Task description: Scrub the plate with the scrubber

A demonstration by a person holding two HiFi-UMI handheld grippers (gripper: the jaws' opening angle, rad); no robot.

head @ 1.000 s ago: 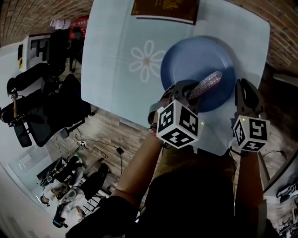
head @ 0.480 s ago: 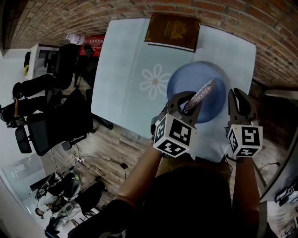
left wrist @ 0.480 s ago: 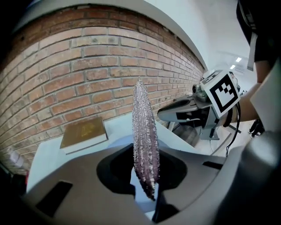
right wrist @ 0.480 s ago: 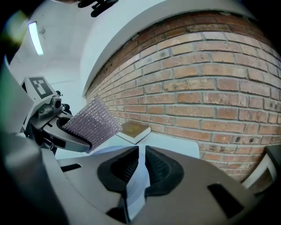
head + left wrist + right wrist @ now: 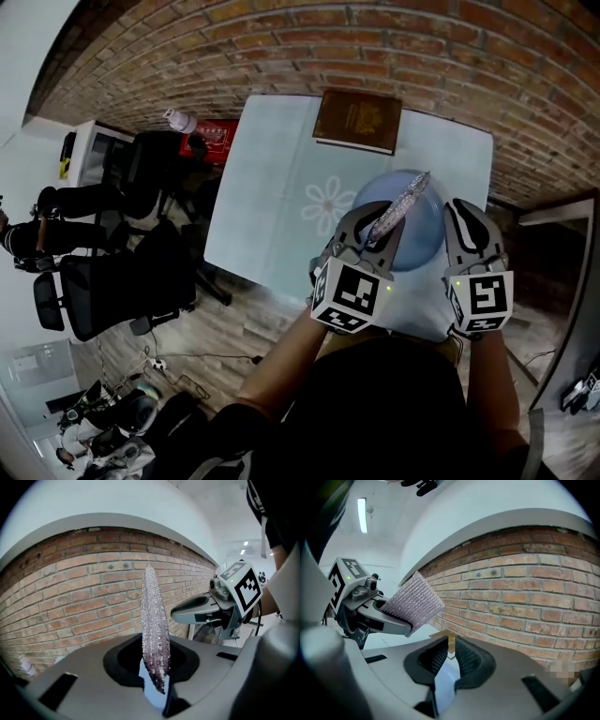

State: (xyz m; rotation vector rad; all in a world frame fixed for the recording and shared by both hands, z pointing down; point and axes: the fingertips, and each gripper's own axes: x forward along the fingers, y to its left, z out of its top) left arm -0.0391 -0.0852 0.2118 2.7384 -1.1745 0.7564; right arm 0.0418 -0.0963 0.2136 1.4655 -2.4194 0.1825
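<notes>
My left gripper point(image 5: 157, 667) is clamped tight on the lower end of the sparkly scrubber point(image 5: 152, 620), which stands up against the brick wall point(image 5: 70, 597) in its view. My right gripper point(image 5: 451, 656) has its jaws almost together and holds nothing. A second ago the scrubber lay across the middle of the blue plate point(image 5: 424, 239). Now its tip reaches past the plate's far rim. The plate sits on the pale table point(image 5: 272, 187), near the brown book point(image 5: 358, 120). More wall shows than before.
</notes>
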